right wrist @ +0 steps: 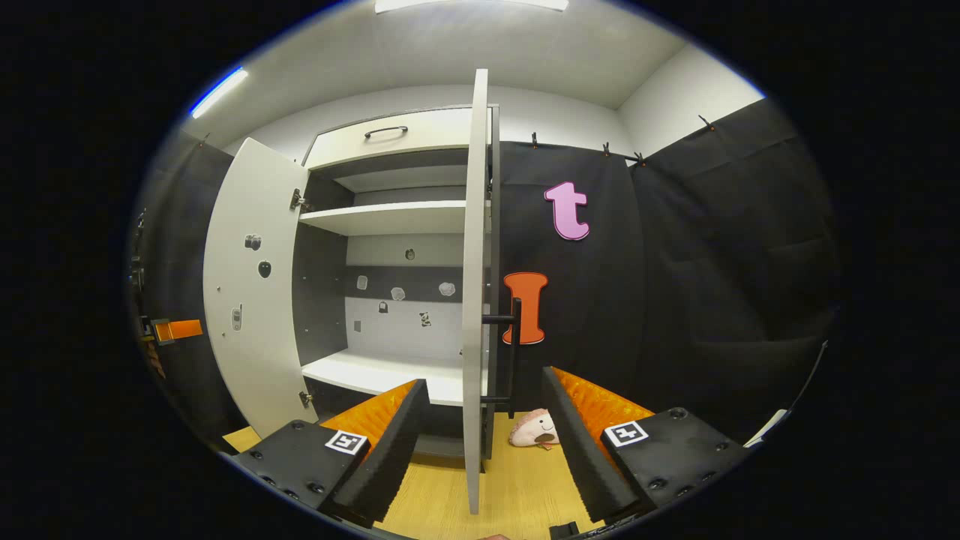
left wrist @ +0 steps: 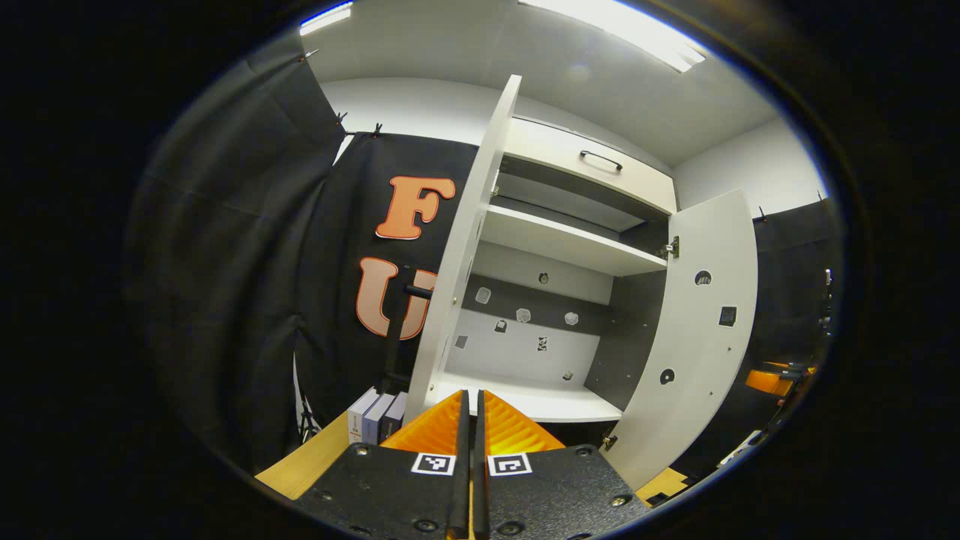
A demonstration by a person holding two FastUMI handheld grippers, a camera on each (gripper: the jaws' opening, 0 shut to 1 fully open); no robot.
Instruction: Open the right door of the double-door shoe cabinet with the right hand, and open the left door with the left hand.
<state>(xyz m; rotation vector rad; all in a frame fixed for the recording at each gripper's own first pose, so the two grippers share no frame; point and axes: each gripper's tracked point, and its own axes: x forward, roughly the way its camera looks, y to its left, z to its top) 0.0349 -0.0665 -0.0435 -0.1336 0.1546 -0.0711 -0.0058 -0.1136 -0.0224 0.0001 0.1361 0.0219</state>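
The white shoe cabinet (left wrist: 562, 244) stands with both doors swung out, showing bare shelves. In the left gripper view the left door (left wrist: 465, 247) is seen edge-on just ahead, its dark handle (left wrist: 416, 291) on the outer face, and the right door (left wrist: 697, 330) hangs wide at the right. My left gripper (left wrist: 472, 397) is shut with nothing in it, low in front of the left door's bottom edge. In the right gripper view the right door (right wrist: 474, 285) is edge-on, and its black bar handle (right wrist: 514, 352) sits on the right face. My right gripper (right wrist: 484, 381) is open, one finger on each side of that door's edge.
A drawer with a dark handle (right wrist: 386, 132) tops the cabinet. Several small boxes (left wrist: 375, 416) stand on the wooden surface (left wrist: 315, 457) left of the left door. A pink plush toy (right wrist: 534, 429) lies on the wood by the right door's foot. Black cloth walls flank both sides.
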